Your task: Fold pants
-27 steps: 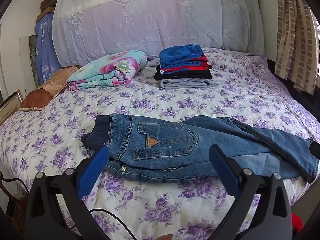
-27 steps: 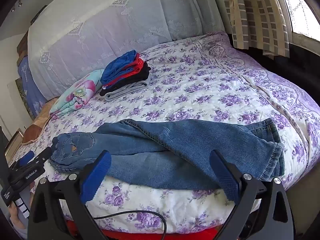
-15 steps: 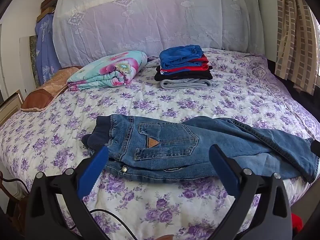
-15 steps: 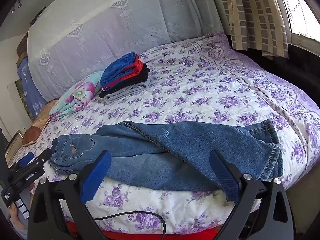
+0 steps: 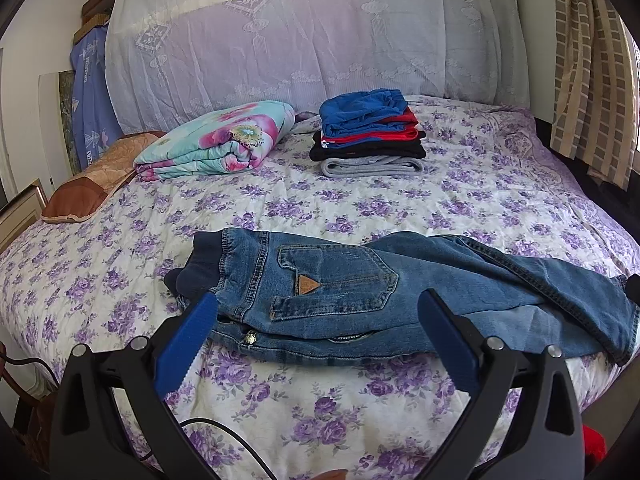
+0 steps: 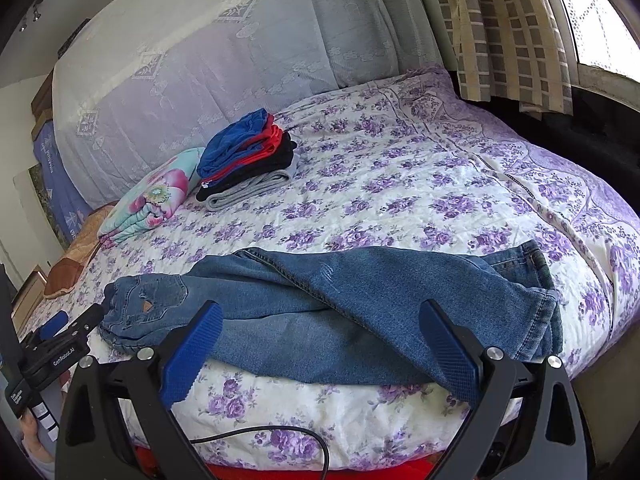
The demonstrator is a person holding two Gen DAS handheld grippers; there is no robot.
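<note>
Blue jeans [image 5: 360, 292] lie across the near part of the bed, folded lengthwise, back pocket up. The waistband is at the left and the legs [image 6: 400, 300] run right to the cuffs near the bed's edge. My left gripper [image 5: 318, 312] hovers open just short of the waist end, nothing between its blue pads. In the right wrist view it also shows as a black tool [image 6: 56, 344] at the far left. My right gripper [image 6: 320, 320] stands open in front of the legs, touching nothing.
A stack of folded clothes [image 5: 370, 136] and a folded floral blanket [image 5: 216, 140] rest at the back of the floral-sheeted bed [image 5: 480, 208]. A brown pillow [image 5: 88, 184] lies at the left. Checked curtains [image 6: 508, 28] hang at the right. A cable [image 6: 260, 434] trails below the right gripper.
Both grippers have eased slightly toward the bed, so the jeans sit a little higher in view. The jaws stay wide and the jeans have not moved.
</note>
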